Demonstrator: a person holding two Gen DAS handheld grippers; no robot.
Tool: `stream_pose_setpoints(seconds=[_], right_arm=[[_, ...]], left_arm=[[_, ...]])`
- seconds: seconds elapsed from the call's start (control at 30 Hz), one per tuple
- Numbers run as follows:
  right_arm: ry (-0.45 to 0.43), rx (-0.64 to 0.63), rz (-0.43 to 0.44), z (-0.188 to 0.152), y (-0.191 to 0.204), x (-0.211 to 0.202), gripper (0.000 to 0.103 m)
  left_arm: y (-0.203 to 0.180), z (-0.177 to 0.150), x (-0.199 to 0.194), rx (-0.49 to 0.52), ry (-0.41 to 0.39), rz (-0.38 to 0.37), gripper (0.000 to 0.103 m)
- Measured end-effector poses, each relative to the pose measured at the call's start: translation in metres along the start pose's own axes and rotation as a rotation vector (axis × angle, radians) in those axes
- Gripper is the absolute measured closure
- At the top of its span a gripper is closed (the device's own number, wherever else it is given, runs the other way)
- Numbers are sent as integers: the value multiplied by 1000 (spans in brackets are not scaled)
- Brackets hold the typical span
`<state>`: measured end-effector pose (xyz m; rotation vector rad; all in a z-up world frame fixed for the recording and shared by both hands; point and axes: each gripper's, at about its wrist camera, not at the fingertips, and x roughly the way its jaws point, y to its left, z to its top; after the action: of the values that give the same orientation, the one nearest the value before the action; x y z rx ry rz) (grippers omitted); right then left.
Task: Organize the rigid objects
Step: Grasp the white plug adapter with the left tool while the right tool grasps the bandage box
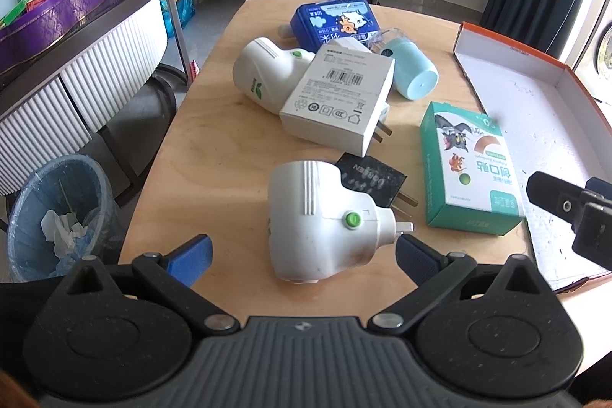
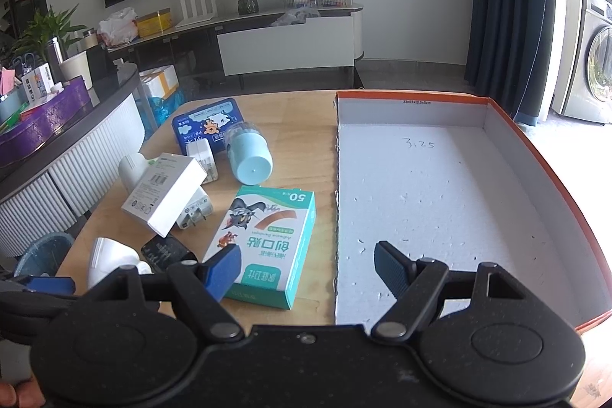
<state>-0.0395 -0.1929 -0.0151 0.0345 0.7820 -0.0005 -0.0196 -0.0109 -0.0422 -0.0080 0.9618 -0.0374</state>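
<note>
My left gripper [image 1: 302,251] is open, its fingers on either side of a white plug-in device with a green button [image 1: 317,220] on the wooden table [image 1: 191,155]. Behind it lie a black charger [image 1: 373,180], a white adapter [image 1: 336,98], a second white plug-in device [image 1: 267,75], a light blue cup [image 1: 415,73], a blue tin [image 1: 334,20] and a green bandage box [image 1: 468,167]. My right gripper [image 2: 306,268] is open and empty, above the bandage box [image 2: 267,239] and the left edge of the orange-rimmed box lid [image 2: 459,201]. The lid holds nothing.
A blue waste bin [image 1: 57,220] stands on the floor left of the table. A dark counter with a purple box [image 1: 57,10] is at the far left. A washing machine [image 2: 589,64] stands at the far right.
</note>
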Motion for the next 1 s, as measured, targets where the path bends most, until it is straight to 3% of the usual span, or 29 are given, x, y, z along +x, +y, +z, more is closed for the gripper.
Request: stream_pose_setpoints(seconds=[0.33,0.5,0.57,0.77,1.0], right_arm=[[-14,10,1,-1,-2,3,13],[-13,8,2,-1,-3,3,13],[-16,7,-3,-1,-4,5,13],[-4,-8,9,-1,-1,11,13],[37,-20,67,10,11,26,13]], left_arm=[[-2,1,10,8,-14,-16,0],[-3,-4,16,54,-57,-21,10],[-2,-5,13,62,-84,-40,27],[4,-7,8,44,-91,-79,28],[14,-3,-1,10,-100,-62,29]])
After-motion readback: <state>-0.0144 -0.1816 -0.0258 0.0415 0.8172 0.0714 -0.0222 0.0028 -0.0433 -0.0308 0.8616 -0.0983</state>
